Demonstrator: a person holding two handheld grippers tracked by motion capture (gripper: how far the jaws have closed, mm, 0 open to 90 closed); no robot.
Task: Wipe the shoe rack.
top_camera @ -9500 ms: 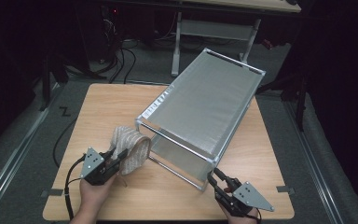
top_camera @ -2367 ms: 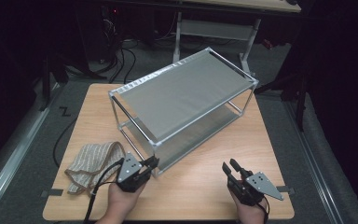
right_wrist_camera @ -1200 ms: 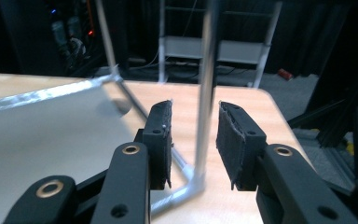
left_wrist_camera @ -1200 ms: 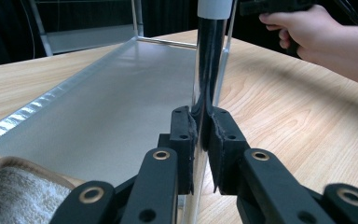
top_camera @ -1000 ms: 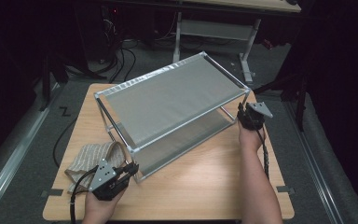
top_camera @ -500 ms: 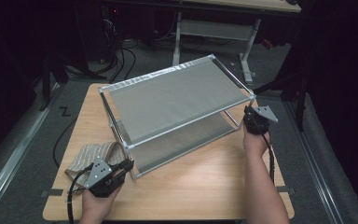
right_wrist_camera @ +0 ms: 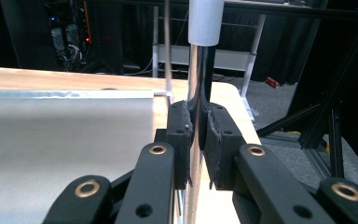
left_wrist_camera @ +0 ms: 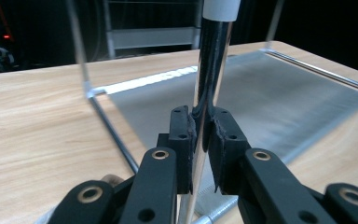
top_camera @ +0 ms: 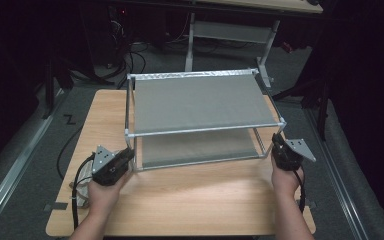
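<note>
A two-tier metal rack [top_camera: 200, 102] with grey fabric shelves stands upright on the wooden table [top_camera: 190, 200], its long side square to the front edge. My left gripper [top_camera: 129, 156] is shut on the rack's front-left leg. In the left gripper view the chrome leg [left_wrist_camera: 212, 56] runs up between the pads of the left gripper [left_wrist_camera: 201, 135]. My right gripper [top_camera: 276, 144] is shut on the front-right leg. The right gripper view shows that leg [right_wrist_camera: 198, 70], white cap at its top, pinched by the right gripper [right_wrist_camera: 196, 133].
A striped cloth [top_camera: 80, 192] lies at the table's front left, partly under my left hand and its cable. Bare tabletop stretches in front of the rack. Beyond the far edge stand a metal frame [top_camera: 230, 30] and cables on the floor.
The rack has swung round from a slanted stance to lie parallel with the table's front edge. Its right end came nearer with my right gripper, and my left gripper moved away from me.
</note>
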